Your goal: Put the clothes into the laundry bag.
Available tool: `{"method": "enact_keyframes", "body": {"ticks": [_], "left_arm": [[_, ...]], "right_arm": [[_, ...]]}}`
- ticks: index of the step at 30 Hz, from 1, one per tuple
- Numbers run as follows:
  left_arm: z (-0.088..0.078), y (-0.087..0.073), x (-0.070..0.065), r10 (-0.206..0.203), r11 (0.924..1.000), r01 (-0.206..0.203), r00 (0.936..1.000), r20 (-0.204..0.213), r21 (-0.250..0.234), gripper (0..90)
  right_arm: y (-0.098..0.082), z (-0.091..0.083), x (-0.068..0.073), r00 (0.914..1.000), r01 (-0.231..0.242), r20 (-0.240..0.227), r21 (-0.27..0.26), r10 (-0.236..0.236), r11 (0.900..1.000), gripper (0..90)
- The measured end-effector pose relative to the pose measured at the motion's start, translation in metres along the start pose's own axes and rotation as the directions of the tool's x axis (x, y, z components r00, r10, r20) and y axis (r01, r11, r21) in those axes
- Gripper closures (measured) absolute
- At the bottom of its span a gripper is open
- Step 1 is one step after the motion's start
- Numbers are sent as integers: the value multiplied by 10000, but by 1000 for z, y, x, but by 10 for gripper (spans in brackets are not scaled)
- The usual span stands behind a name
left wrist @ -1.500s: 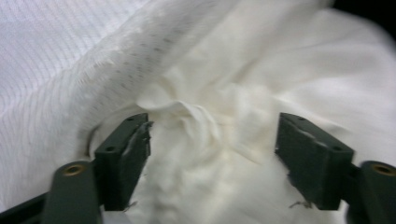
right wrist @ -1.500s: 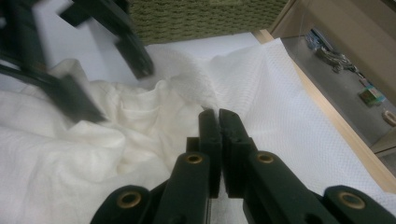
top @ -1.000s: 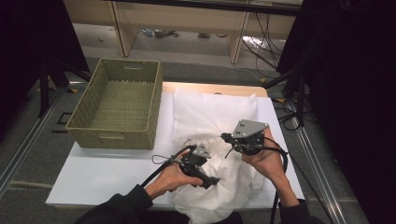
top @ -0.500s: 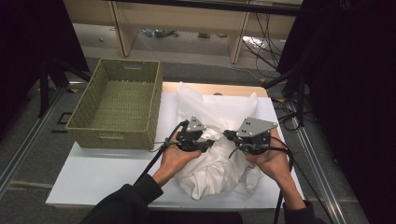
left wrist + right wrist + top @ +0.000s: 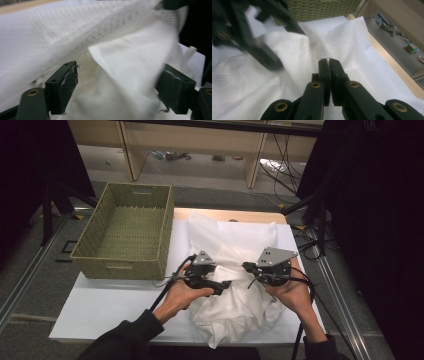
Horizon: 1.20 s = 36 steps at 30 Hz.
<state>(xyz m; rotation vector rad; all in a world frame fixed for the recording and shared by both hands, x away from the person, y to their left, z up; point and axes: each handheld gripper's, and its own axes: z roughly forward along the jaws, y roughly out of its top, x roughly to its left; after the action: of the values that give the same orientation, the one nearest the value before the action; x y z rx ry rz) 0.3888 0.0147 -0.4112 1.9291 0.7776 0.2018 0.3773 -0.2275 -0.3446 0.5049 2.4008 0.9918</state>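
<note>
The white cloth (image 5: 235,270) lies on the white board (image 5: 100,305) that covers the table, its far part spread flat toward the wooden edge and its near part bunched in a heap at the person's side, between the two hands. The right gripper (image 5: 329,65) has its jaws pressed together; in the right gripper view the cloth lies around and under their tips, but whether a fold is truly pinched between them cannot be told. The left gripper (image 5: 117,92) has just been opening: its jaws stand wide, a fold of the cloth hangs loose between them and the pads press on nothing. So the main risk, as I judge it, is on the left side: with that fold free, the bunched near part could slump or slide toward the near edge of the board, and any pull by the right gripper alone would drag the cloth askew rather than flatten or fold it. If the left jaws close where they stand they may catch several layers at once, since the fabric there is doubled and creased. The woven basket (image 5: 125,227) stands at the left of the board, just beside the cloth's far left corner and well apart from both grippers; it blocks nothing now. The left gripper's cable (image 5: 172,280) trails toward the basket and could snag its rim on a leftward move
</note>
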Motion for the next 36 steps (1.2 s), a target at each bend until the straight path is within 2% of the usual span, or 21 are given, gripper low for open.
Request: {"method": "enact_keyframes", "body": {"ticks": [3, 4, 5, 7, 10, 11, 13, 15, 17, 19, 20, 21, 22, 23, 24, 27, 28, 29, 32, 34, 36], "left_arm": [[-24, -13, 7, 297, 9984, -273, 9984, -488, 487, 192], [-24, -25, 18, 154, 9970, -123, 9991, -399, 765, 183], [-24, -25, 18, 154, 9970, -123, 9991, -399, 765, 170], [-12, -36, 26, -468, 9933, 500, 9984, -331, 1040, 164], [22, -48, 31, -1091, 9794, 991, 9929, 477, 1762, 186], [27, -48, 29, -1194, 9788, 1069, 9909, 622, 1749, 294], [30, -43, 20, -899, 9842, 743, 9917, 919, 1605, 469], [31, -36, 8, -913, 9931, 813, 9882, 1233, 839, 730], [37, -27, -6, -486, 9962, 408, 9935, 1026, 766, 747], [41, -23, -7, -349, 9964, 273, 9949, 944, 808, 752], [48, -17, 2, -354, 9953, 312, 9984, 438, 922, 772], [48, -17, 2, -354, 9953, 312, 9984, 438, 922, 775], [56, -15, 7, -858, 9954, 858, 9963, -23, 421, 775], [62, -13, 18, -1531, 9879, 1542, 9865, -574, 153, 776], [66, -12, 24, -1855, 9823, 1865, 9814, -503, 158, 774], [70, -11, 29, -1998, 9789, 2019, 9779, -609, 318, 726], [68, -11, 31, -2084, 9765, 2111, 9762, -608, 433, 599], [65, -11, 29, -2045, 9771, 2072, 9774, -539, 483, 599], [37, -15, 27, -1126, 9879, 1168, 9926, -463, 1017, 378], [7, -24, 29, -1228, 9897, 1254, 9916, -405, 697, 266], [-2, -28, 31, -1244, 9884, 1259, 9920, -233, 852, 222]], "right_arm": [[0, 0, 1, 10000, -47, 52, 52, 46, 10000, 895], [1, 0, 1, 10000, 13, 72, 0, -13, 10000, 895], [1, 0, 1, 10000, 13, 72, 0, -13, 10000, 895], [3, 2, 3, 9999, 138, 18, 19, -138, 9999, 895], [3, 3, 5, 9999, 127, -50, 40, -127, 9999, 895], [3, 4, 5, 9998, 156, -89, 60, -155, 9999, 895], [3, 6, 6, 9997, 195, -115, 71, -194, 9998, 895], [3, 7, 7, 9995, 162, -279, 93, -159, 9998, 895], [6, 7, 9, 9992, 284, -290, 37, -283, 9996, 895], [8, 6, 10, 9990, 329, -315, 45, -327, 9995, 896], [9, 3, 12, 9987, 364, -347, 27, -363, 9993, 896], [9, 3, 12, 9987, 364, -347, 27, -363, 9993, 896], [9, 1, 13, 9990, 355, -266, 48, -354, 9994, 896], [8, -2, 13, 9988, 365, -320, -2, -365, 9993, 896], [7, -3, 15, 9988, 304, -382, 24, -302, 9995, 896], [4, -2, 17, 9983, 346, -482, 98, -341, 9994, 896], [0, 2, 17, 9982, 286, -542, 245, -273, 9993, 896], [0, 2, 17, 9982, 286, -542, 245, -273, 9993, 896], [-4, 5, 15, 9983, 235, -546, 240, -222, 9994, 896], [-5, 4, 14, 9986, 178, -503, 229, -167, 9996, 895], [-4, 4, 14, 9987, 184, -473, 243, -172, 9995, 895]]}}
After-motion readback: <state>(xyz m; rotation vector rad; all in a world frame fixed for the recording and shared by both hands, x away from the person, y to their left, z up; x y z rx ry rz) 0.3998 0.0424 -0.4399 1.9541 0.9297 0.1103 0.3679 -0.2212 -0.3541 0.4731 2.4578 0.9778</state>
